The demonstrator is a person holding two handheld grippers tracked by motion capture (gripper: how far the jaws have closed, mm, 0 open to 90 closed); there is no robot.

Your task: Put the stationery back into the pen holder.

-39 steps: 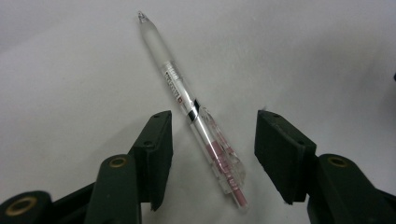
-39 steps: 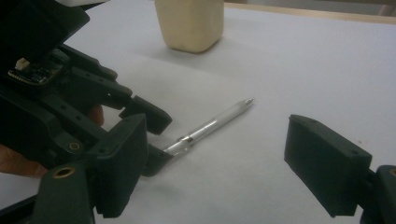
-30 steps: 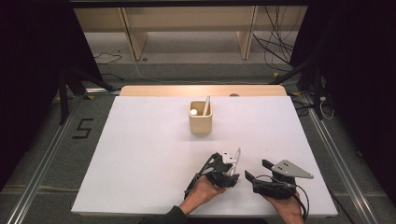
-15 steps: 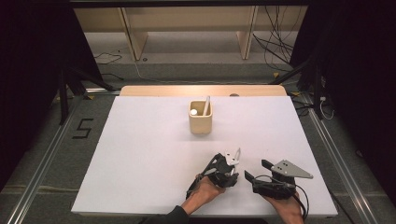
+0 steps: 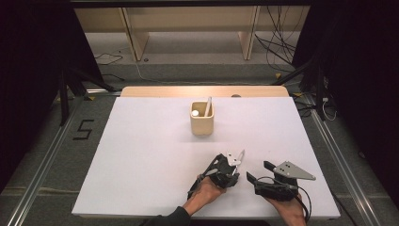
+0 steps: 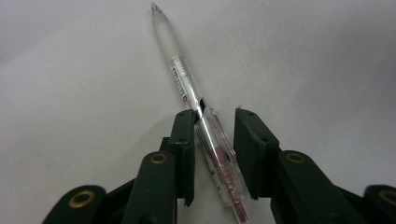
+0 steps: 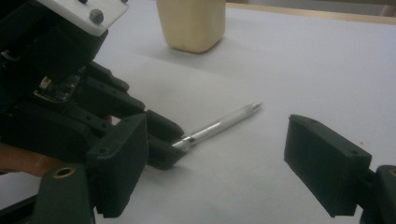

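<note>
Reading markings: a "5" (image 5: 81, 129) is taped on the floor left of the table; the pen's barrel label is too small to read.
Pen: a clear pen (image 6: 201, 116) with a frosted grip and reddish inner parts lies flat on the white table (image 5: 141, 155), near the front edge, tip pointing away from the left gripper.
Left gripper: the left gripper (image 6: 212, 154) is held low over the table in the person's left hand (image 5: 204, 192), tilted down toward the surface.
Left jaws: slightly apart, straddling the pen's rear half; one pad touches the barrel, the other stands just clear, so the pen is not clamped.
Right gripper: the right gripper (image 7: 215, 168), in the right hand (image 5: 287, 209), sits just beside the left one, facing it and the pen.
Right jaws: wide apart, with nothing between them.
Cup: a beige cup (image 5: 202, 120) stands upright at mid-table, well apart from both grippers, with a white stick (image 5: 207, 106) leaning inside.
</note>
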